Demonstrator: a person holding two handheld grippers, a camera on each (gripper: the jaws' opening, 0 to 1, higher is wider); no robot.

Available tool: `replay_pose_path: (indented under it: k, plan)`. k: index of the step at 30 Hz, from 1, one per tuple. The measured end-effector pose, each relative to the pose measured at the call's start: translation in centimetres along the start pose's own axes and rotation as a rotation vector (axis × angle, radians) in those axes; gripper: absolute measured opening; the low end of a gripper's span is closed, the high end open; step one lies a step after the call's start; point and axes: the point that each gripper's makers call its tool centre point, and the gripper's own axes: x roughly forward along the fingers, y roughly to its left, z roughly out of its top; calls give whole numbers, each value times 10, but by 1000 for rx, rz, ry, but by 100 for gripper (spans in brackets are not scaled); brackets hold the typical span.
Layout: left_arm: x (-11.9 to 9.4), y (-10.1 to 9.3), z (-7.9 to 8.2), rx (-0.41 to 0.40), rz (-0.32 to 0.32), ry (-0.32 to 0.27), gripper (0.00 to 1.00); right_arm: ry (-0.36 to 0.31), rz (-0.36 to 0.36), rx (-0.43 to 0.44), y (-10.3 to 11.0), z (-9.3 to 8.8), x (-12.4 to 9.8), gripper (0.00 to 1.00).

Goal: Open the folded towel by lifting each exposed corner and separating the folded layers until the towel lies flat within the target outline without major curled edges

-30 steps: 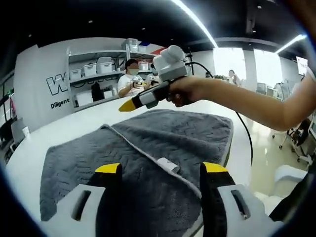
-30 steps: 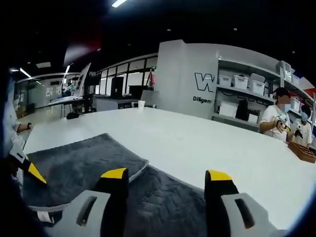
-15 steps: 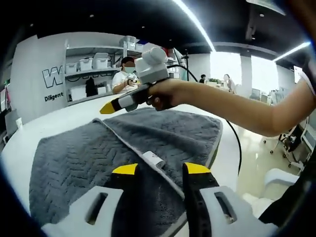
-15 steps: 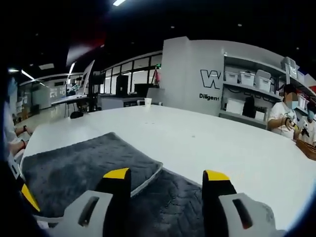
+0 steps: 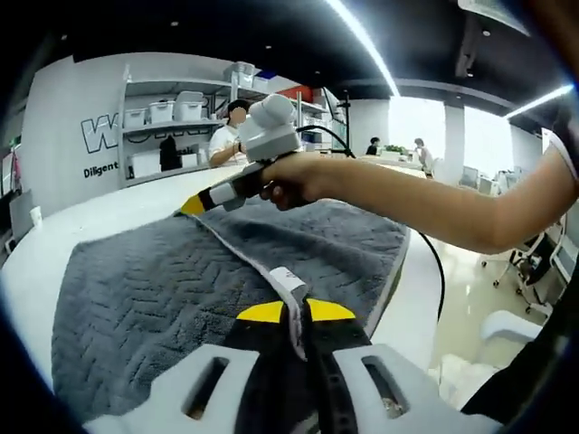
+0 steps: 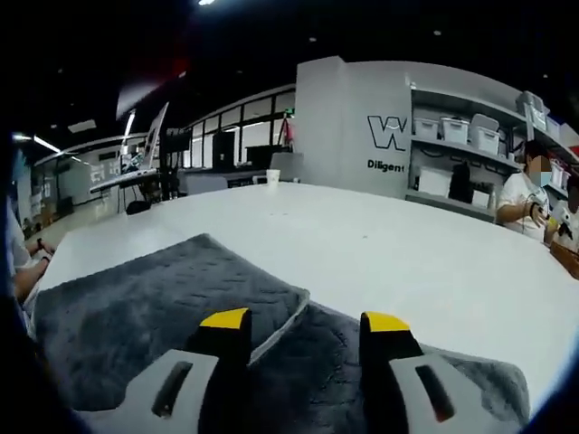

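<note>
Slippage is the risk in the left gripper view, where the left gripper (image 5: 297, 313) pinches only the towel (image 5: 163, 289) hem between its jaws by the label (image 5: 288, 278), while in the right gripper view the right gripper (image 6: 306, 321) hangs with jaws spread over the folded corner, so a late pinch could drag the towel across the bench (image 6: 380, 244).

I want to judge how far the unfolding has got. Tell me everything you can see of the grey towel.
The towel is dark grey, plush, with a zigzag woven pattern and a pale edge trim. It lies folded on the white table, an upper layer overlapping a lower one. A white label sits on the folded edge. The left gripper is shut on that edge beside the label. The right gripper is open, its jaws either side of the upper layer's far corner.
</note>
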Motion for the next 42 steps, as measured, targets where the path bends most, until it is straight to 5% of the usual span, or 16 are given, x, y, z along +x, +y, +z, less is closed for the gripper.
replay_pose_path:
  k: [8, 25, 34, 42]
  plan:
    - [-6, 5, 4, 11, 8, -27, 3, 8, 32, -4, 11, -3, 13, 23]
    - [-21, 21, 11, -2, 26, -73, 2, 57, 25, 69, 11, -12, 23, 0]
    - [-34, 31, 13, -35, 43, -105, 2, 39, 31, 56, 17, -2, 23, 0]
    - [-49, 45, 17, -56, 71, -131, 2, -23, 47, 38, 31, 25, 23, 0]
